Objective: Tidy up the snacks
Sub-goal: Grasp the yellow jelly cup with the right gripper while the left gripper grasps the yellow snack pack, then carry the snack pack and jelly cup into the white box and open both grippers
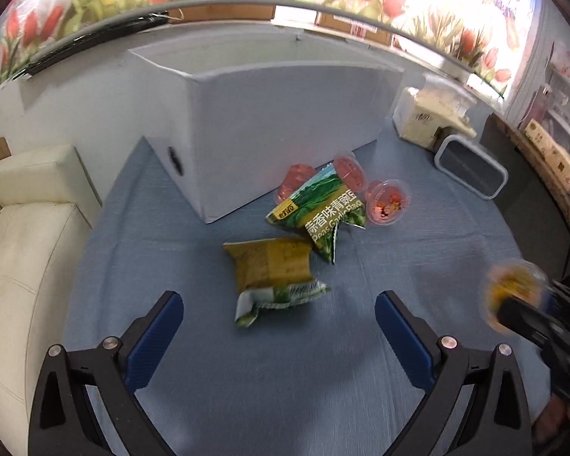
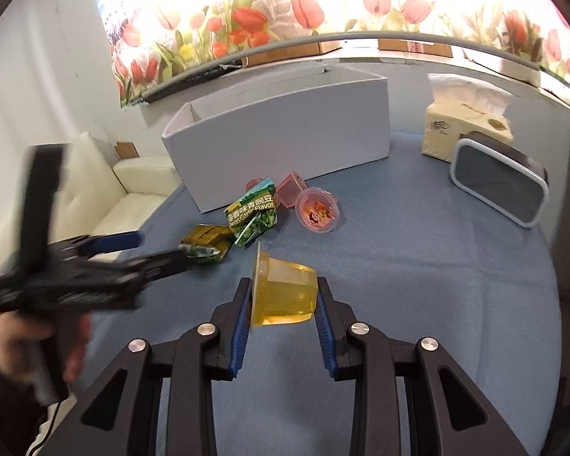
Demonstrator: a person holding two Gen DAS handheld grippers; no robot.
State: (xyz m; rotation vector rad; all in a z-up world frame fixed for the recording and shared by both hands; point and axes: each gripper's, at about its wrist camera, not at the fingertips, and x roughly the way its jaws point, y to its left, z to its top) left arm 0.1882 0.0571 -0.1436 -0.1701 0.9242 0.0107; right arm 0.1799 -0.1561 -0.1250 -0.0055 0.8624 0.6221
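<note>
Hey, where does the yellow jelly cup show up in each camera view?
Left wrist: yellow jelly cup blurred at the right edge, held in the right gripper.
Right wrist: low centre, clamped in that gripper.
Shared landmark: the white box behind the snacks.

Yellow jelly cup (image 2: 285, 292) clamped on its side between the right claw (image 2: 284, 306) pads, lid toward the left pad. Ahead of the left claw (image 1: 279, 313): olive snack bag (image 1: 271, 266), green pea bag (image 1: 317, 209), three pink jelly cups (image 1: 385, 201) by the white box (image 1: 285, 121).
</note>
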